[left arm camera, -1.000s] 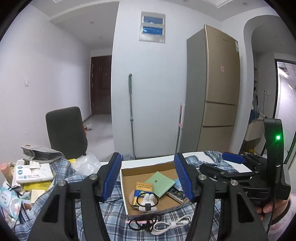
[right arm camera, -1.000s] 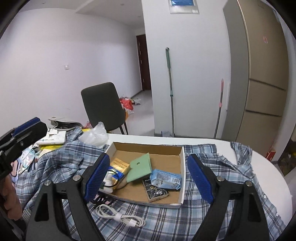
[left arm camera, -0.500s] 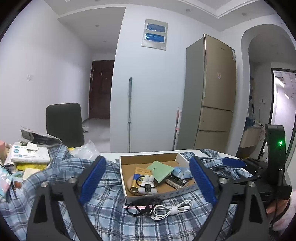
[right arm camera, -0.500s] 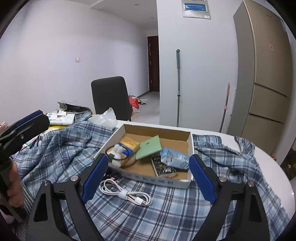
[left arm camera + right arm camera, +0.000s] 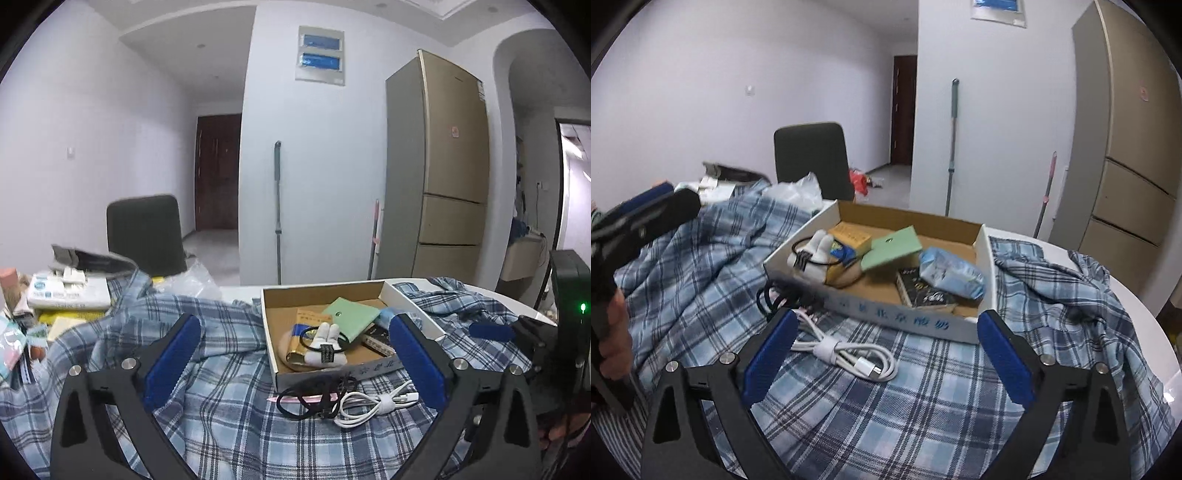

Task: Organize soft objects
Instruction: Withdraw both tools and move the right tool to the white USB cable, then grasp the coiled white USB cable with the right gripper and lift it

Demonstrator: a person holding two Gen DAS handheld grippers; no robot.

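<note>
A blue plaid shirt [image 5: 221,406] lies spread over the table, also filling the right wrist view as the same shirt [image 5: 923,406]. On it stands a shallow cardboard box [image 5: 984,266] holding a white soft toy [image 5: 812,254], a green card [image 5: 894,247] and a blue tissue pack [image 5: 951,273]. A coiled white cable [image 5: 846,350] and black cords [image 5: 306,402] lie on the shirt in front of the box. My left gripper [image 5: 294,323] and right gripper [image 5: 886,317] hover low over the shirt. Both sets of jaws are opening wide, and nothing is gripped between them.
Books, packets and a plastic bag [image 5: 188,280] crowd the table's left end. A dark chair [image 5: 812,158] stands behind it. Bare white tabletop [image 5: 1145,314] shows at the right edge. A fridge [image 5: 450,166] and a mop [image 5: 277,206] stand by the far wall.
Both grippers have sunk toward the table and their jaws have spread wider. The box and cable now sit closer and higher in each view.
</note>
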